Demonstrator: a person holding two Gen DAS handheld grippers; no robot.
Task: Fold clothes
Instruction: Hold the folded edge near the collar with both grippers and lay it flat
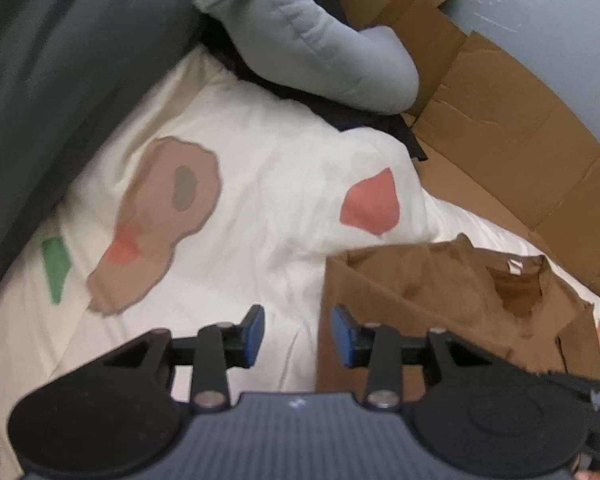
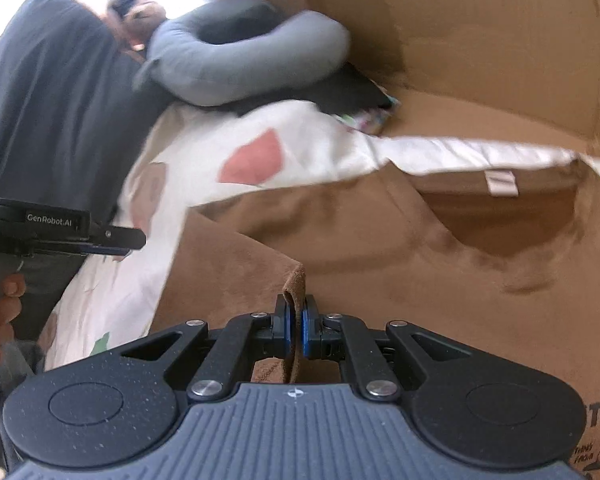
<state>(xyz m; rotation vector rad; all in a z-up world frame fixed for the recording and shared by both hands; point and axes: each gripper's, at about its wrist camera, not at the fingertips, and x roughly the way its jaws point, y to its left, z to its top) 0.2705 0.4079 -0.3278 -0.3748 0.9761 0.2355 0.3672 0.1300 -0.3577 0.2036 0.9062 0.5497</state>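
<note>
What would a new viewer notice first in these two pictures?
First, the brown shirt spread over the white patterned sheet, with the right gripper shut on a folded edge of it. Next, the left gripper hangs open over the sheet, holding nothing. Behind lie a grey pillow and brown cardboard.
</note>
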